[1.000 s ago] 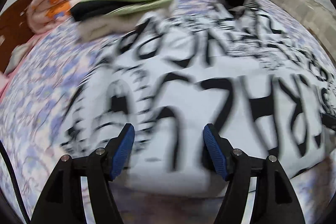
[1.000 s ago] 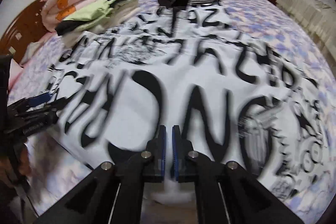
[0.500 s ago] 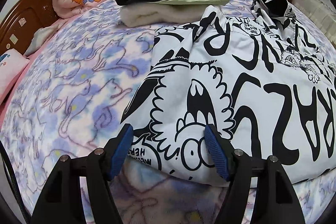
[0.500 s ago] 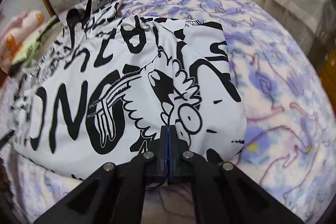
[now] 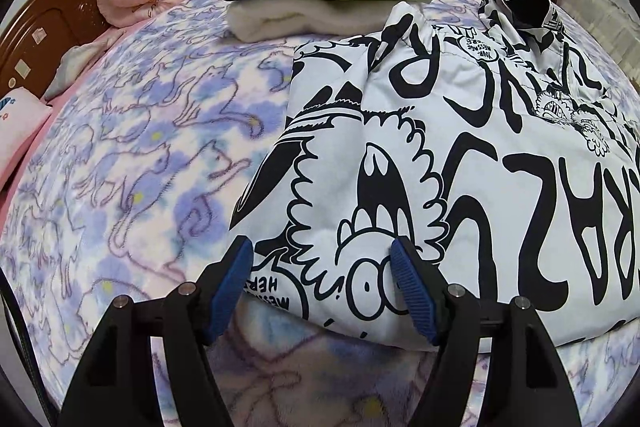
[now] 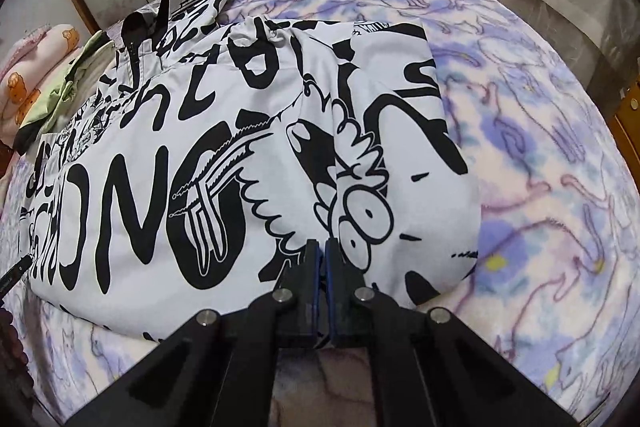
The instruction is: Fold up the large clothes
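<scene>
Bed: purple cat-print blanket under our work.
Jacket: printed jacket fills 12 to 3 o'clock, long axis crosswise.
Left gripper: released, straddling the near hem.
Right gripper: clenched at the hem; grasp unclear.

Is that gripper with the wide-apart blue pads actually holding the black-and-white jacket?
No, the left gripper is open, its pads apart over the jacket hem, pinching nothing.
</scene>
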`<state>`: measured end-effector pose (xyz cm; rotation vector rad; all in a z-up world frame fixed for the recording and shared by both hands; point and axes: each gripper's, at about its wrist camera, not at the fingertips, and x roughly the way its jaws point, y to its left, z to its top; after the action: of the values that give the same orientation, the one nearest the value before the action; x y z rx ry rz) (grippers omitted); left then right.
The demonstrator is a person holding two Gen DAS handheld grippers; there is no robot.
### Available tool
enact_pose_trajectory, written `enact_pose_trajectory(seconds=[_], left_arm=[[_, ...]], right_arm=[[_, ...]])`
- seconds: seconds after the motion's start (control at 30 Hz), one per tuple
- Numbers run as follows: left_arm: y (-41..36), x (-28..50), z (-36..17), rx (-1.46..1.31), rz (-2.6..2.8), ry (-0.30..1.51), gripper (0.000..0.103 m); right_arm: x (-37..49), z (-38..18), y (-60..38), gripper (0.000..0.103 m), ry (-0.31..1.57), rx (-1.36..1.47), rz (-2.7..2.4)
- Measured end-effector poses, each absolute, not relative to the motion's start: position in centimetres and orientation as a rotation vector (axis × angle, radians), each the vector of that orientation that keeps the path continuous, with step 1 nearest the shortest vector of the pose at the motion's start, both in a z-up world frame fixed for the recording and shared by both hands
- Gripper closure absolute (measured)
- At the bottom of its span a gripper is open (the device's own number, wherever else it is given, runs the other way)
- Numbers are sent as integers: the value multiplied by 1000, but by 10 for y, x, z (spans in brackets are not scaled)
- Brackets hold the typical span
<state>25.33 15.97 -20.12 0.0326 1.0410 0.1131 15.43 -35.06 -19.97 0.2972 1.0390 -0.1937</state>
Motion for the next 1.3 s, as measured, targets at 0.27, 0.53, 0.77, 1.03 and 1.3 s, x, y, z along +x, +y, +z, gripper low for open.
enact_pose_trajectory(seconds=[0.27,0.53,0.77,1.03,1.3], left_arm=[[164,259,-206,42,132,1094,15],[183,293,-188,-15,65,1270,14],[140,348,-111,140,-36,1141,14],[50,477,-69,138,-104,1046,14],[-9,595,-88,-17,-121,1031,14]], right_arm=[[161,-205,-353,100,1087,320,-185],[200,-193,-344,100,1318,180,-159],[269,-120,-346,100,1267,158,-97],[384,-76,-331,80,1123,226,3],[491,-95,-348,71,1034,438,19]])
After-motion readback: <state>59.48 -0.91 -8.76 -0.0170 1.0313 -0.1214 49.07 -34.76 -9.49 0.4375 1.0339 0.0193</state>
